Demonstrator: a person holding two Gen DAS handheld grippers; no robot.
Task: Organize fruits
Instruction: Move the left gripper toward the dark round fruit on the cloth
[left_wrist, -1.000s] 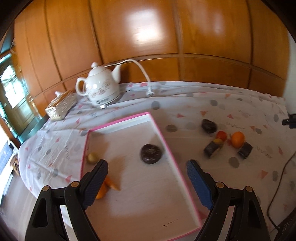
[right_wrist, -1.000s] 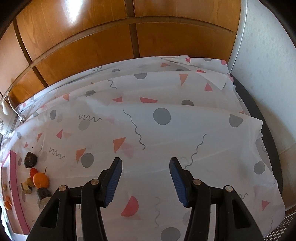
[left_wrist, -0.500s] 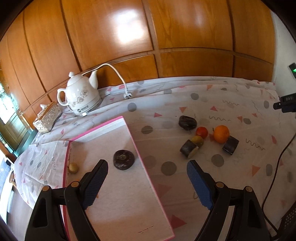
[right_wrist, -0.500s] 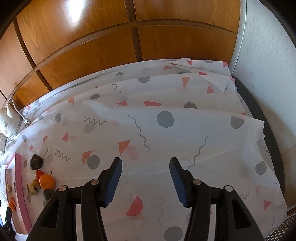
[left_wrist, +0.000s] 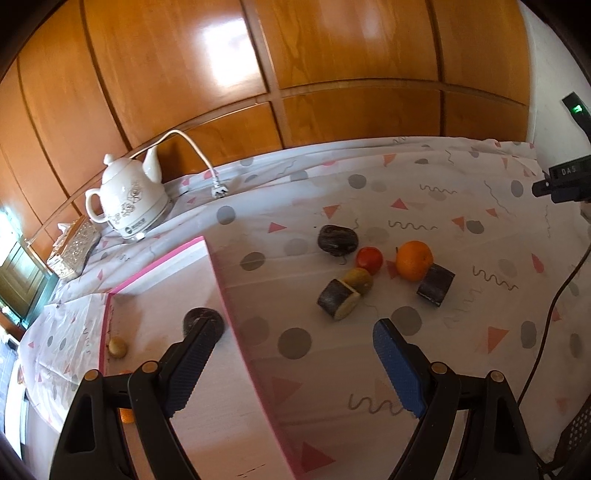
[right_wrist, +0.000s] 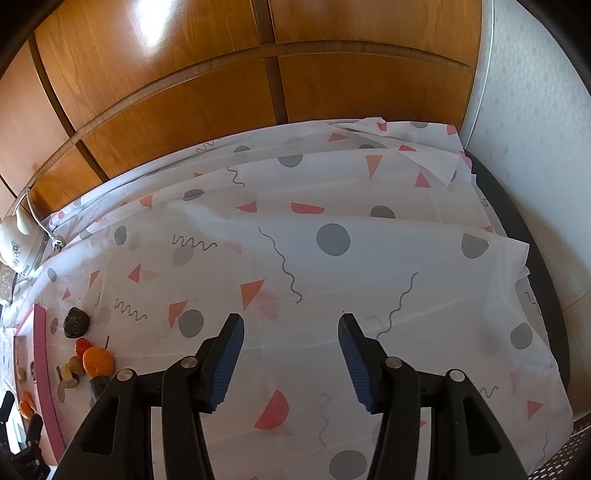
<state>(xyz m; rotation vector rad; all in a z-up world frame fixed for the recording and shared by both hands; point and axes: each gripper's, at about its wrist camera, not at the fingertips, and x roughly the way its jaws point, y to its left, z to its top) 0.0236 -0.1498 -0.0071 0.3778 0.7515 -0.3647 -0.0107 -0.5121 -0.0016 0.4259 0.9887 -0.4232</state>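
Note:
On the patterned cloth lies a cluster of fruit: an orange (left_wrist: 413, 259), a small red fruit (left_wrist: 369, 259), a greenish one (left_wrist: 358, 279), a dark wrinkled one (left_wrist: 337, 240) and two dark cut pieces (left_wrist: 338, 298) (left_wrist: 435, 284). A pink-rimmed white tray (left_wrist: 218, 280) to their left holds a dark round fruit (left_wrist: 199, 319), a small tan one (left_wrist: 117, 347) and an orange piece (left_wrist: 126, 416). My left gripper (left_wrist: 291, 341) hangs open above the tray's right rim, nothing between its fingers. My right gripper (right_wrist: 291, 325) stands open over bare cloth, far right of the orange (right_wrist: 98, 361) and its cluster.
A white teapot (left_wrist: 129, 201) with a cord and plug (left_wrist: 218, 191) stands at the back left beside a patterned box (left_wrist: 72, 248). Wood panelling backs the table. A black cable (left_wrist: 554, 314) runs along the right. The cloth's right edge (right_wrist: 535, 295) drops off near a wall.
My left gripper has swung right, from over the tray's middle to its right rim, bringing the fruit cluster closer to centre. The right gripper has hardly moved.

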